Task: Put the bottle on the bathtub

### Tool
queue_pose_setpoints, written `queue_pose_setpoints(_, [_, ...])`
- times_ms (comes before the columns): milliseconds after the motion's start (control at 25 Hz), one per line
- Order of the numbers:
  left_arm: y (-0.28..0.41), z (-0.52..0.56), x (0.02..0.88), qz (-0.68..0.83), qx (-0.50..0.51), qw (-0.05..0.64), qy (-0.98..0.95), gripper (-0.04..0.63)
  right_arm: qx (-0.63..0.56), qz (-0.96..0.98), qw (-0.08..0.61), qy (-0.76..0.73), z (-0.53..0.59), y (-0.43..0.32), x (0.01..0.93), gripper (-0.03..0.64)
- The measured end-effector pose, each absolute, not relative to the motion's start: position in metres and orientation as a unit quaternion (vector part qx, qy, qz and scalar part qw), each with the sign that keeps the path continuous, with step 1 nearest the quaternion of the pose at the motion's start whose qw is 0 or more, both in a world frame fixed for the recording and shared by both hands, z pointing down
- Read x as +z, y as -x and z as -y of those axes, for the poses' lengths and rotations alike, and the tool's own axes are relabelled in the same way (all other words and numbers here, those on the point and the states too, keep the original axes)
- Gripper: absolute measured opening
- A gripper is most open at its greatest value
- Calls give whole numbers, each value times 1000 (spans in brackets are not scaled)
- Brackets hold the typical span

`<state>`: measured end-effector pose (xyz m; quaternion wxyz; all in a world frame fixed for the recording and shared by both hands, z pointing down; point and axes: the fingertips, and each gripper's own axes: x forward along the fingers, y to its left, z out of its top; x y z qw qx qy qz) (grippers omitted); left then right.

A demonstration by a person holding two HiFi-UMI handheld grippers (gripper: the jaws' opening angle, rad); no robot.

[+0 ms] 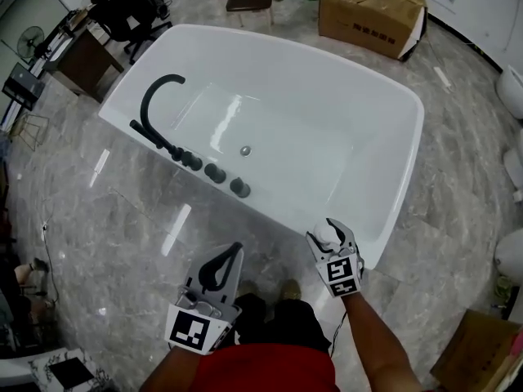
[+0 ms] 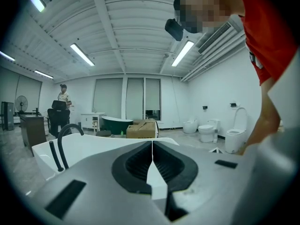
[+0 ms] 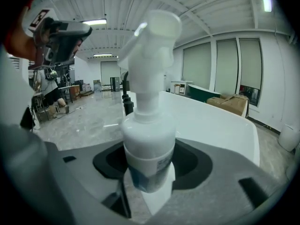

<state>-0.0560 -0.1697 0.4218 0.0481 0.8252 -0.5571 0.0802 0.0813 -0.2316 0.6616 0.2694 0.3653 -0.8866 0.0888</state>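
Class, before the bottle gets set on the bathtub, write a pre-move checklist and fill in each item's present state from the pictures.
1. Right gripper shut on the bottle, round its body: ok.
2. Bottle upright, pump on top: ok.
3. Bathtub rim bare near the bottle: ok.
4. Left gripper empty, jaws together: ok.
5. Faucet and knobs well apart from that corner: ok.
6. Bottle's base already above the rim: cannot tell.
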Motion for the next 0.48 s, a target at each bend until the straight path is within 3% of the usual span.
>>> queue_pose_setpoints(480, [71, 173, 445, 547, 113, 81, -825, 11, 103, 882, 280, -365, 240, -79, 695, 247])
